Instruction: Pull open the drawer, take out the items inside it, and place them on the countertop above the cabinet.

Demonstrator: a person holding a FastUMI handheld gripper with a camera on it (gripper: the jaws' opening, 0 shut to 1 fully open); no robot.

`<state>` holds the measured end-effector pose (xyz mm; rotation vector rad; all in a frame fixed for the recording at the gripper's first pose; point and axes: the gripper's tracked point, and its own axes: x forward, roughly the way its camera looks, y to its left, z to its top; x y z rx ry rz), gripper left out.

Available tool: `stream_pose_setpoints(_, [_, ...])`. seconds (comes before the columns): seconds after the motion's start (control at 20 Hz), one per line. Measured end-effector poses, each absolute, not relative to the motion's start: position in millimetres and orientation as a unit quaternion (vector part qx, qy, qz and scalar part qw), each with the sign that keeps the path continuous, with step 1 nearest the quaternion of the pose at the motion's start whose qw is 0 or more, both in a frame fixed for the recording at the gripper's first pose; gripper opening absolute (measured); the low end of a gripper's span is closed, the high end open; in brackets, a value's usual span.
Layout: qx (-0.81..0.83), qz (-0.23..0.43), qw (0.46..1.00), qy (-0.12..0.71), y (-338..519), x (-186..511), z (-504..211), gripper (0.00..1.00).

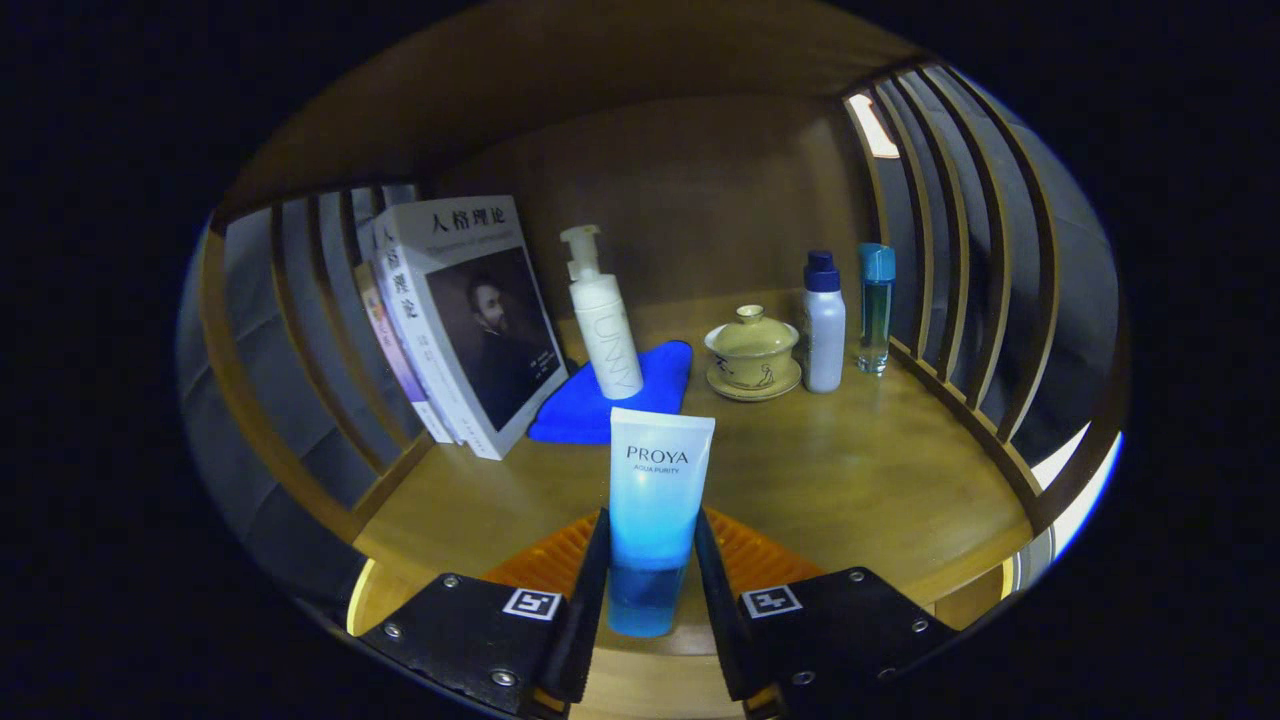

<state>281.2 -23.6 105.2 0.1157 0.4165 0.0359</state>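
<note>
My gripper (pixel 650 545) is shut on a blue and white tube (pixel 655 500) that stands cap down between the fingers, both pressing its lower sides. The tube's cap sits at the near edge of the wooden countertop (pixel 860 480). Beyond the tube a white pump bottle (pixel 603 320) stands on a folded blue cloth (pixel 620 395).
Several books (pixel 455 320) lean against the slatted left rail. A lidded ceramic cup on a saucer (pixel 752 352), a white bottle with a blue cap (pixel 823 322) and a slim clear blue bottle (pixel 876 305) stand at the back right. Curved wooden slats (pixel 960 250) fence the right side.
</note>
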Motion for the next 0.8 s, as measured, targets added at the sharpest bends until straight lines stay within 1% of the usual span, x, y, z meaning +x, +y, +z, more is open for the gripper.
stream_pose_setpoints(0.1, [0.043,0.005,0.98,0.194,-26.7,287.7,107.2,0.55])
stream_pose_setpoints(0.15, [0.036,-0.002,0.982,0.185,-27.5,287.5,111.0,0.59])
stream_pose_setpoints(0.3, [0.01,-0.015,0.987,0.162,-30.5,275.3,123.9,0.81])
stream_pose_setpoints(0.4, [0.003,-0.005,0.992,0.124,-23.6,260.2,143.2,0.95])
stream_pose_setpoints(0.55, [-0.008,-0.001,0.997,0.071,-14.7,224.1,168.1,0.94])
stream_pose_setpoints(0.8, [-0.001,-0.001,1.0,0.022,-2.6,163.4,171.9,0.95])
